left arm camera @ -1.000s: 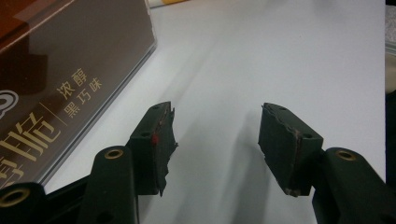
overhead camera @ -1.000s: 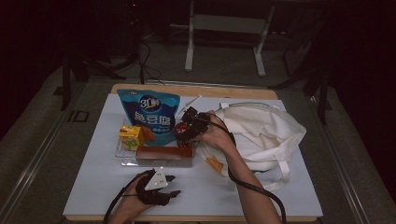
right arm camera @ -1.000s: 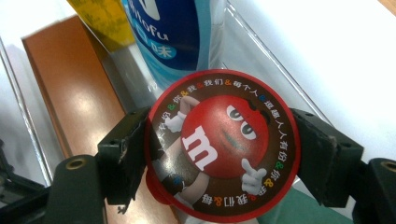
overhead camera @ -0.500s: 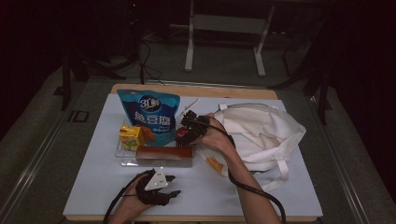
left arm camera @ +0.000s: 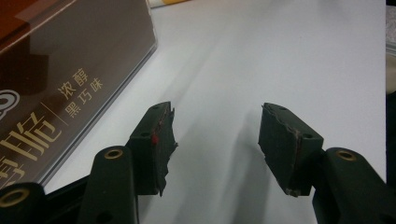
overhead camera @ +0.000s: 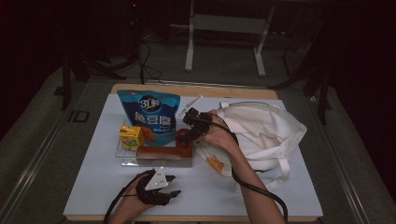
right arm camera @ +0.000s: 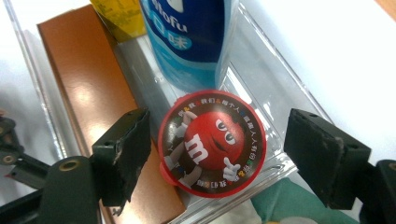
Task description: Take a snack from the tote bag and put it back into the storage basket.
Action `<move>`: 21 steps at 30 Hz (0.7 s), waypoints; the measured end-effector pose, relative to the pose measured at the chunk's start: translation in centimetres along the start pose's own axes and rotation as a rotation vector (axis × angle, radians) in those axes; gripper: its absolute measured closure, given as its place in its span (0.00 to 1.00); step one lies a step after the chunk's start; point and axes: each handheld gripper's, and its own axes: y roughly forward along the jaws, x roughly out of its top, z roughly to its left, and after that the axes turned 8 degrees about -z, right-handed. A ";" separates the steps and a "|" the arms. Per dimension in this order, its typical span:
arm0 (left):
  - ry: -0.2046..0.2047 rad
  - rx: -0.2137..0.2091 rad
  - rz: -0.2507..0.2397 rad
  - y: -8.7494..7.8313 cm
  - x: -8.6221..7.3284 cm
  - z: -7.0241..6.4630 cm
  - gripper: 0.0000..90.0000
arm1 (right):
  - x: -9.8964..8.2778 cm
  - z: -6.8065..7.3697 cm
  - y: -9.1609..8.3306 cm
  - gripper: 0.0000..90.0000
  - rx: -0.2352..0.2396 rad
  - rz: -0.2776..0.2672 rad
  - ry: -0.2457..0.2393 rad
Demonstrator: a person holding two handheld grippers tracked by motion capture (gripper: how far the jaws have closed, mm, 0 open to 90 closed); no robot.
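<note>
The left gripper (overhead camera: 172,185) lay low near the table's front edge, held from below by the person's left hand (overhead camera: 135,198), jaws standing apart with nothing between them. The right forearm (overhead camera: 250,182) reached forward and inward across the table; the right hand (overhead camera: 219,135) held the right gripper (overhead camera: 189,133) tipped downward, its jaws spread wide

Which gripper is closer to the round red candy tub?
Right. The right gripper hangs open directly over the candy tub in the clear tray; the left gripper rests on the table, nearer the person.
</note>
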 end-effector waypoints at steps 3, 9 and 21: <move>0.002 0.000 0.000 0.0 0.0 0.0 0.50 | 0.2 0.0 -0.7 0.26 -0.005 -0.007 -0.008; 0.003 0.000 0.002 0.0 0.0 0.0 0.50 | 0.4 -0.4 -2.1 0.26 -0.017 -0.025 -0.019; -0.002 0.000 0.003 0.0 0.0 0.0 0.50 | 0.2 -1.4 -5.4 0.34 -0.050 -0.060 -0.026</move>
